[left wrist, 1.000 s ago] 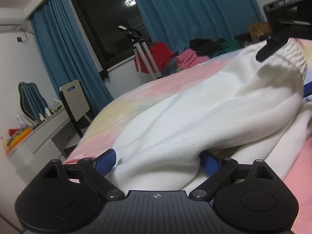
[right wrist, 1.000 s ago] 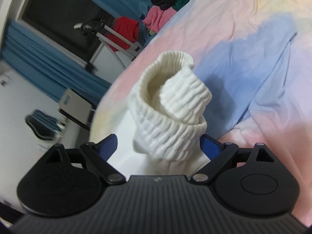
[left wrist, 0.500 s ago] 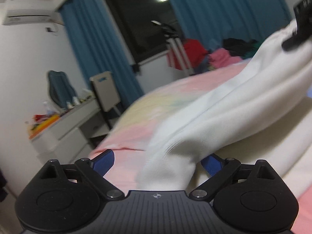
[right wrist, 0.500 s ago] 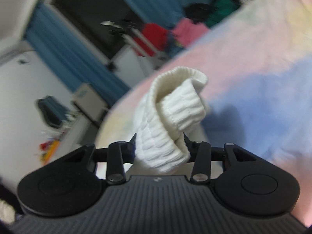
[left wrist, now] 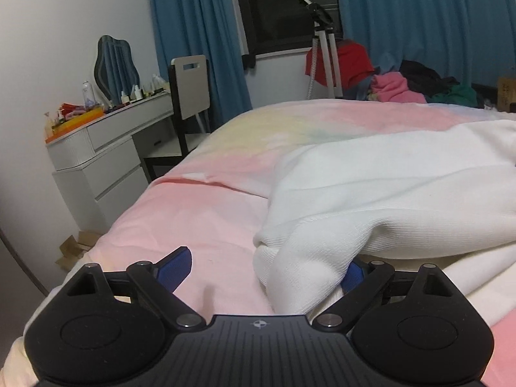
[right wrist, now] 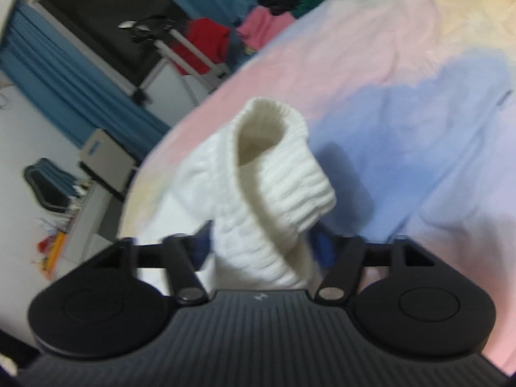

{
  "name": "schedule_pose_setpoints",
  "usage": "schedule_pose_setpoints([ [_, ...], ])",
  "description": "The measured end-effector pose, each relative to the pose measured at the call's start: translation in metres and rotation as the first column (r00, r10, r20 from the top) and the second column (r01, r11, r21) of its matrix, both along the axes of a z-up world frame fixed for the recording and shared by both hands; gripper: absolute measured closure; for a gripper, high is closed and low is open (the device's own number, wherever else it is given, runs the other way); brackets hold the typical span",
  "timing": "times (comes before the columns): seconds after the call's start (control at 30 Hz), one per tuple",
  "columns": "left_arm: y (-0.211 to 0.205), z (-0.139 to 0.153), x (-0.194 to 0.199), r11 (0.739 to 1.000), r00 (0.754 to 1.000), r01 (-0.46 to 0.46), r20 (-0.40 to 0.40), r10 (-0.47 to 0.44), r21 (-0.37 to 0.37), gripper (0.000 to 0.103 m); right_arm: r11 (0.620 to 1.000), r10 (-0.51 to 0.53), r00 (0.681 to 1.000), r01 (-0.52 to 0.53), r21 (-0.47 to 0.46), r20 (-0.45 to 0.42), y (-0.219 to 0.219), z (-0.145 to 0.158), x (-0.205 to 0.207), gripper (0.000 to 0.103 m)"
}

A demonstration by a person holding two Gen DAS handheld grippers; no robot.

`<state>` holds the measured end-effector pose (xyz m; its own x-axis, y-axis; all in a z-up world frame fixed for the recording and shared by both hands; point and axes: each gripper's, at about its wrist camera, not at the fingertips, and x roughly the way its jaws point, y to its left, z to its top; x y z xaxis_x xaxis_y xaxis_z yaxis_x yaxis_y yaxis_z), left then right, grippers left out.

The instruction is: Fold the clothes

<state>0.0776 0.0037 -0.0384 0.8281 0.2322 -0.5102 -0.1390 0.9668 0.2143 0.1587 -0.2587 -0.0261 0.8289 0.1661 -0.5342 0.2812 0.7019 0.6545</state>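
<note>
A white sweater [left wrist: 387, 193] lies crumpled on the pastel bed cover [left wrist: 209, 219]. My left gripper [left wrist: 267, 267] is open; a fold of the sweater lies between its blue pads, nearer the right one, and the left pad [left wrist: 172, 266] stands free over the pink cover. In the right wrist view, my right gripper [right wrist: 261, 245] is shut on the sweater's ribbed cuff [right wrist: 274, 174], which stands up above the jaws over the bed cover [right wrist: 419, 113].
A grey dresser [left wrist: 106, 148] with bottles and a mirror stands left of the bed, with a chair [left wrist: 190, 96] beside it. A tripod [left wrist: 322, 38] and a pile of coloured clothes [left wrist: 403, 87] are at the far side. Cardboard lies on the floor [left wrist: 77, 248].
My right gripper has closed on the ribbed cuff and lifted it. My left gripper has swung left and pulled back, so the sweater fold now lies at its right side.
</note>
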Motion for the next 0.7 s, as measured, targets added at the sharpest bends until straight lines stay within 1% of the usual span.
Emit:
schedule_pose_setpoints([
  [0.03,0.001,0.001,-0.001,1.000,1.000,0.009,-0.003,-0.009,-0.005,0.012,1.000,-0.008,1.000,0.008,-0.005,-0.013,0.001,-0.001,-0.001,0.018],
  [0.1,-0.006,0.000,-0.001,0.998,0.998,0.060,-0.019,-0.059,0.028,0.014,1.000,-0.002,0.999,0.002,0.015,-0.032,0.002,-0.004,-0.003,0.018],
  [0.13,-0.009,-0.001,-0.002,0.995,0.996,0.086,-0.028,-0.085,0.044,0.018,0.999,0.017,0.999,-0.016,0.028,-0.042,0.005,-0.006,-0.002,0.018],
  [0.17,-0.015,-0.003,-0.003,0.990,0.995,0.103,-0.023,-0.101,0.093,0.018,0.999,0.044,0.998,-0.043,0.029,-0.055,0.007,-0.007,0.000,0.019],
  [0.23,-0.023,-0.008,-0.002,0.984,0.995,0.104,-0.016,-0.102,0.141,0.018,0.996,0.091,0.993,-0.089,0.022,-0.078,0.013,-0.010,0.003,0.018],
  [0.27,-0.027,-0.011,-0.002,0.981,0.995,0.103,-0.013,-0.103,0.165,0.018,0.996,0.092,0.992,-0.092,-0.004,-0.085,0.017,-0.011,0.003,0.016],
  [0.3,-0.024,-0.011,0.001,0.987,0.996,0.091,-0.019,-0.090,0.132,0.017,0.996,0.089,0.992,-0.091,-0.013,-0.086,0.018,-0.011,0.003,0.016],
  [0.4,-0.012,-0.010,0.007,0.998,0.998,0.054,-0.025,-0.053,0.041,0.017,0.996,0.085,0.993,-0.083,0.024,-0.083,0.017,-0.015,0.003,0.016],
  [0.43,-0.010,-0.010,0.008,0.998,0.999,0.051,-0.022,-0.050,0.026,0.018,0.996,0.082,0.993,-0.079,0.042,-0.085,0.016,-0.017,0.003,0.014],
  [0.5,-0.007,-0.010,0.012,0.998,0.998,0.061,-0.014,-0.060,0.020,0.026,0.996,0.079,0.993,-0.075,0.049,-0.084,0.015,-0.018,0.002,0.014],
  [0.53,-0.008,-0.011,0.013,0.997,0.997,0.072,-0.008,-0.072,0.023,0.035,0.996,0.078,0.994,-0.075,0.043,-0.083,0.016,-0.018,0.002,0.014],
  [0.57,-0.012,-0.011,0.013,0.995,0.996,0.087,-0.001,-0.087,0.042,0.046,0.997,0.077,0.994,-0.074,0.038,-0.081,0.017,-0.018,0.002,0.014],
  [0.6,-0.015,-0.012,0.012,0.993,0.995,0.102,0.004,-0.103,0.061,0.049,0.997,0.074,0.994,-0.072,0.034,-0.080,0.019,-0.017,0.003,0.014],
  [0.63,-0.018,-0.012,0.012,0.990,0.993,0.117,0.010,-0.118,0.080,0.056,0.997,0.072,0.994,-0.070,0.031,-0.079,0.020,-0.017,0.003,0.014],
  [0.7,-0.026,-0.013,0.005,0.980,0.990,0.133,0.035,-0.140,0.147,0.064,0.997,0.067,0.995,-0.065,0.033,-0.077,0.020,-0.018,0.003,0.014],
])
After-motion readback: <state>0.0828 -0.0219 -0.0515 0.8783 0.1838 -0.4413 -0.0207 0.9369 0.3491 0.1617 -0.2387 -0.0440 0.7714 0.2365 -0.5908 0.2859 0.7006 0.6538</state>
